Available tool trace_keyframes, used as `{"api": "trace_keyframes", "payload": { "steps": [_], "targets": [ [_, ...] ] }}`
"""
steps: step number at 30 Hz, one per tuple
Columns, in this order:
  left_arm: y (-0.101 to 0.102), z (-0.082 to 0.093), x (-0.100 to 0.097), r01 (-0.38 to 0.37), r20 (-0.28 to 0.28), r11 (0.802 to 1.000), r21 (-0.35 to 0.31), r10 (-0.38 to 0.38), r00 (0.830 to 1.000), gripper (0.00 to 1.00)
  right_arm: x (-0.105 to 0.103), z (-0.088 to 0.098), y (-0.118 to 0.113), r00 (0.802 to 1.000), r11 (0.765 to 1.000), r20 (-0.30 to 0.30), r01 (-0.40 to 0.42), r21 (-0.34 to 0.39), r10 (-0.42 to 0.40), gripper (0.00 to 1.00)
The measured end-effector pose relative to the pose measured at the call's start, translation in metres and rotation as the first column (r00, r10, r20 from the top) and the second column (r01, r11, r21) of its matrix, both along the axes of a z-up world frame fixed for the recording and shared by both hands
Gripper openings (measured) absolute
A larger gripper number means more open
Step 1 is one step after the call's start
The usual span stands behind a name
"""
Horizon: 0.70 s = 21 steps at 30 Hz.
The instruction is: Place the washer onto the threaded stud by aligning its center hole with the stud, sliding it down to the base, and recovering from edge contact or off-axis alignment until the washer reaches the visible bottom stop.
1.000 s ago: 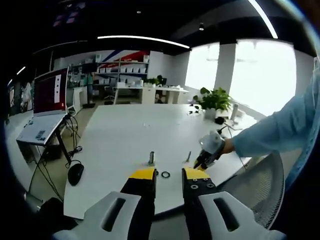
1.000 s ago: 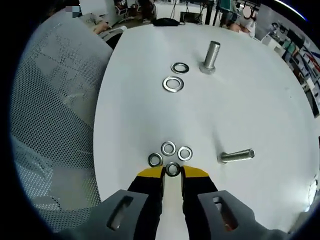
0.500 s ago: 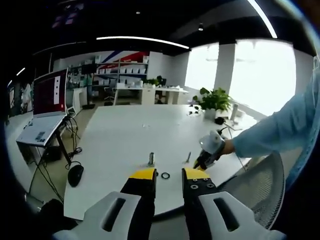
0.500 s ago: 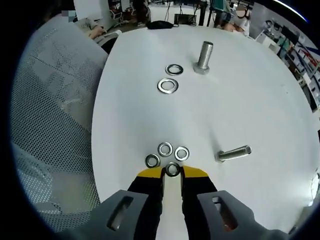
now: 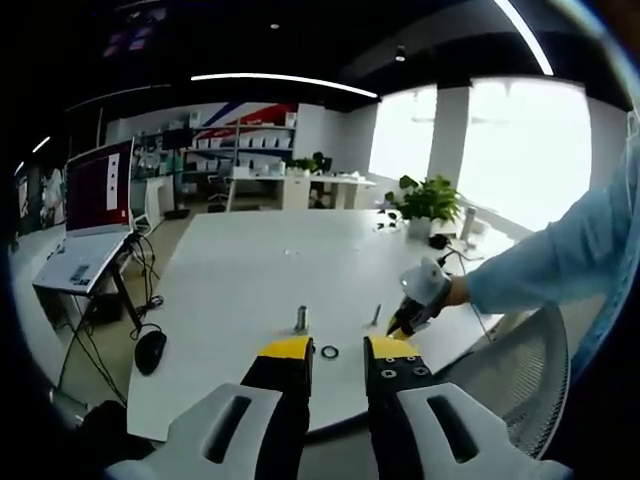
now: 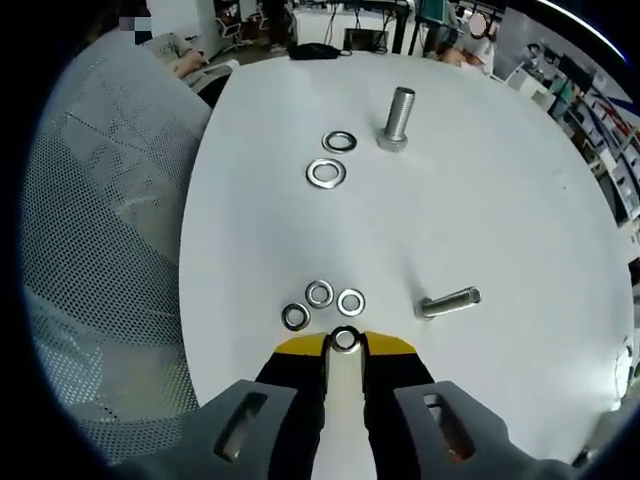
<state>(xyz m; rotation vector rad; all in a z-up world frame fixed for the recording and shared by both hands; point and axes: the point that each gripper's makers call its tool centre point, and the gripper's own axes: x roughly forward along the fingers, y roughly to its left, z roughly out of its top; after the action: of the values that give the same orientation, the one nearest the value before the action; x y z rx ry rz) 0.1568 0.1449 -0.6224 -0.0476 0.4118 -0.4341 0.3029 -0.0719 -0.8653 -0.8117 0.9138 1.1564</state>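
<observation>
Washer (image 6: pixel 346 339) pinched thinly by its rim in the right gripper (image 6: pixel 345 348), well short of the upright stud (image 6: pixel 396 116), could twist loose or tilt off-axis.

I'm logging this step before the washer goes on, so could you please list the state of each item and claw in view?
Right claw: shut on washer.
Held washer: pinched at the claw tips.
Three small washers: flat on table, clustered, loose.
Two larger washers: flat on table near upright stud.
Upright threaded stud: standing on its head, bare.
Second bolt: lying on its side.
Left claw: open, holding nothing.
</observation>
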Motion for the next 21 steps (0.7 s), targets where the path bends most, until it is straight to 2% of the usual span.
{"api": "trace_keyframes", "payload": {
  "steps": [8, 14, 21],
  "targets": [
    [0.001, 0.002, 0.002, 0.0, 0.009, 1.0, 0.004, 0.0, 1.0, 0.18, 0.009, 0.022, -0.011, 0.999, 1.0, 0.027, 0.023, 0.015, -0.023, 0.14],
    [-0.002, 0.004, 0.005, 0.011, 0.021, 1.0, -0.003, -0.011, 1.0, 0.18, 0.009, 0.041, -0.01, 0.999, 0.999, 0.042, 0.028, 0.043, -0.029, 0.14],
    [-0.002, 0.005, 0.005, 0.015, 0.024, 1.0, -0.004, -0.015, 1.0, 0.18, 0.008, 0.048, -0.011, 0.998, 0.999, 0.063, 0.007, 0.038, -0.01, 0.14]
  ]
}}
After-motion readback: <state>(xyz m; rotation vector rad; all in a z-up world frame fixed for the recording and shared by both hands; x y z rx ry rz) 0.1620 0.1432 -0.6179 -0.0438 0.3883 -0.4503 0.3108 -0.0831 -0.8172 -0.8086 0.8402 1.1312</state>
